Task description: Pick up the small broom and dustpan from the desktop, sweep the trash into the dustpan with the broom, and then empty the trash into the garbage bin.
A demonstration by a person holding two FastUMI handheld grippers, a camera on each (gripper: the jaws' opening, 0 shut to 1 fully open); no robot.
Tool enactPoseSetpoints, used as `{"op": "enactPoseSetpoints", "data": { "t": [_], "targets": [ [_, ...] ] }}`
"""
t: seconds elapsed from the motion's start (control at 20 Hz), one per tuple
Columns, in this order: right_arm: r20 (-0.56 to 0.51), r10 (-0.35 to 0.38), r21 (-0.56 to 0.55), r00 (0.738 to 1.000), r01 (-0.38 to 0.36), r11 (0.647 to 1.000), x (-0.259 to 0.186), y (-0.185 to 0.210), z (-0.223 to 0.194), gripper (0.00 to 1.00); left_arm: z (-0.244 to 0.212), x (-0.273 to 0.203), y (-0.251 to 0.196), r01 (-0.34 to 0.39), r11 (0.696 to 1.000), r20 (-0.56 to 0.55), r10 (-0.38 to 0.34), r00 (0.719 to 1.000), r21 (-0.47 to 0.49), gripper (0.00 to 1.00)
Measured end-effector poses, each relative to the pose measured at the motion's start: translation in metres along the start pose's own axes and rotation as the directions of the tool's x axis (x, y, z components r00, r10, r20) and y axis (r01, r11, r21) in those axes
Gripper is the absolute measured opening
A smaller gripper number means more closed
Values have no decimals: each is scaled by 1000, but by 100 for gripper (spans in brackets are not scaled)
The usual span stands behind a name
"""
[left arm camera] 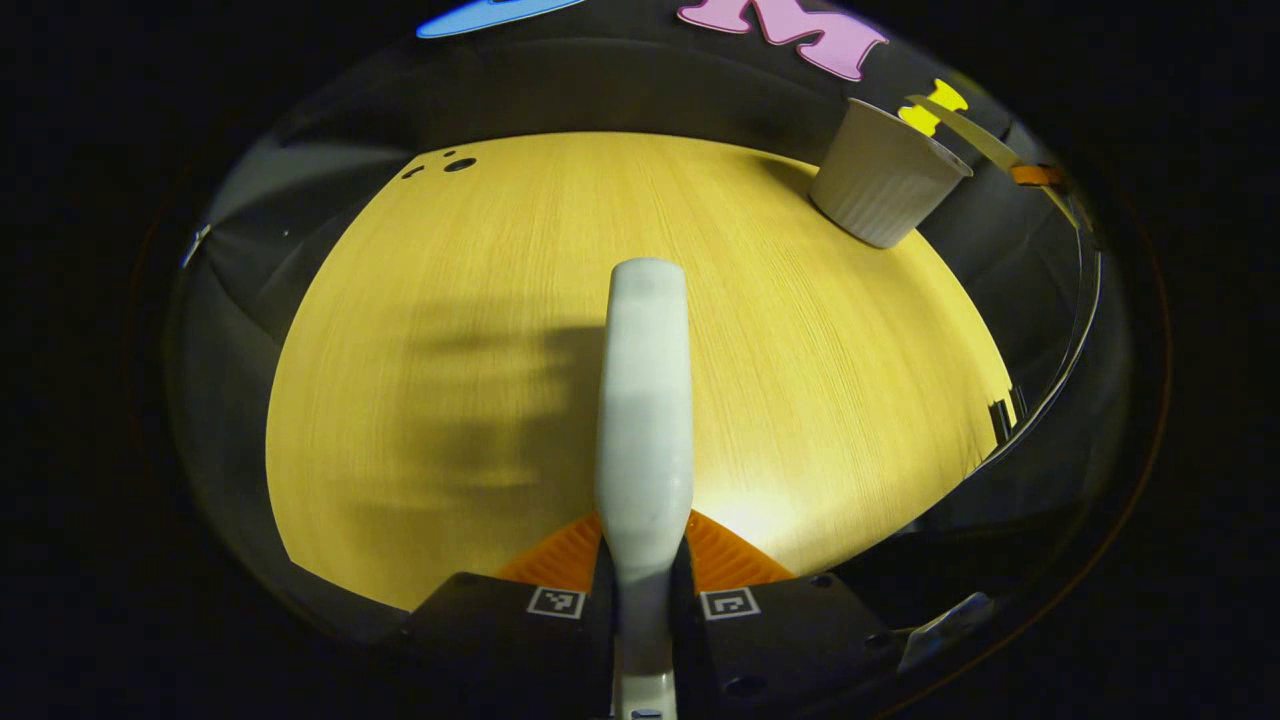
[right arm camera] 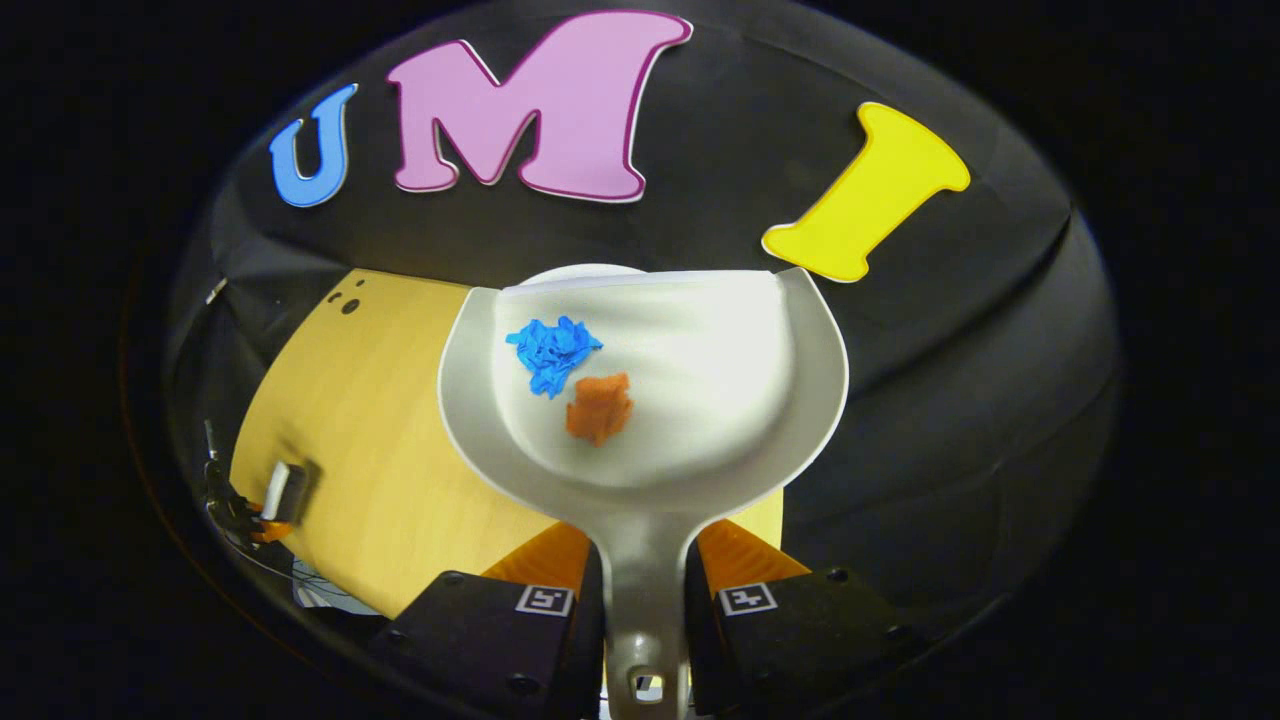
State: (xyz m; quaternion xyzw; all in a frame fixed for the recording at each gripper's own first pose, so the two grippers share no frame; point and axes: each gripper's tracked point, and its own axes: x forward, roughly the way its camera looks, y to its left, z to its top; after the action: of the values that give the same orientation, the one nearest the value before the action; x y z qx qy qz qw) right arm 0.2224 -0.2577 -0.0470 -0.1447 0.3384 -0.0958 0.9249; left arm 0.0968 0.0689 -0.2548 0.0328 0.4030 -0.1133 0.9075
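Note:
In the left gripper view my left gripper (left arm camera: 645,552) is shut on the small white broom (left arm camera: 645,400), which sticks out forward over the wooden desktop (left arm camera: 450,350). The white ribbed garbage bin (left arm camera: 880,180) stands at the desk's far right. In the right gripper view my right gripper (right arm camera: 645,560) is shut on the handle of the white dustpan (right arm camera: 720,390), held level in the air. A blue crumpled scrap (right arm camera: 552,352) and an orange scrap (right arm camera: 598,408) lie in the pan. A white curved rim, likely the garbage bin (right arm camera: 585,271), peeks just behind the pan's front lip.
The desktop (right arm camera: 360,440) lies below and left of the pan. The other gripper with the broom (right arm camera: 275,495) shows small at the desk's far left edge. A few dark holes (left arm camera: 458,164) mark the desk's far corner. The black cloth wall closes the back.

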Motion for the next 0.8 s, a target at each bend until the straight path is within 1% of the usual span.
{"op": "enactPoseSetpoints", "data": {
  "t": [0.1,0.15,0.2,0.25,0.3,0.4,0.45,0.5,0.55,0.6,0.65,0.75,0.8],
  "targets": [
    [-13,-26,-3,1000,26,1000,19,-3,7,38,5,-1,9,-13,1000,11,13,1000,-12,29],
    [-21,-46,-12,999,46,999,29,-5,11,38,7,-2,14,-19,1000,13,19,1000,-15,28],
    [-28,-73,-37,997,72,997,38,-8,14,34,9,-2,18,-27,1000,15,27,1000,-12,28],
    [-27,-96,-69,995,94,993,47,-11,17,38,13,-1,23,-40,999,16,40,999,-5,27],
    [-25,-114,-86,993,111,990,53,-11,20,38,18,-1,28,-55,998,19,55,998,-4,27],
    [-25,-137,-104,990,134,986,65,-11,26,38,30,-3,31,-62,998,33,62,998,-9,29],
    [2,-154,-125,988,153,980,71,-12,33,38,36,-5,31,-63,998,44,63,997,-11,29],
    [15,-164,-152,986,164,975,71,-11,35,38,41,-7,31,-65,998,53,66,996,-13,28],
    [6,-167,-180,986,165,970,74,-7,33,38,46,-8,34,-77,997,66,78,995,-22,29],
    [-1,-176,-220,984,171,960,79,-4,29,38,49,-7,36,-87,996,80,90,993,-37,27],
    [8,-195,-274,981,190,943,83,-2,29,38,51,-7,37,-87,995,86,92,992,-57,27],
    [54,-253,-363,966,255,896,89,2,31,38,51,-6,36,-77,991,86,86,993,-106,28],
    [75,-279,-396,957,286,873,85,4,31,43,48,-6,35,-73,990,87,83,993,-122,28]
  ]
}}
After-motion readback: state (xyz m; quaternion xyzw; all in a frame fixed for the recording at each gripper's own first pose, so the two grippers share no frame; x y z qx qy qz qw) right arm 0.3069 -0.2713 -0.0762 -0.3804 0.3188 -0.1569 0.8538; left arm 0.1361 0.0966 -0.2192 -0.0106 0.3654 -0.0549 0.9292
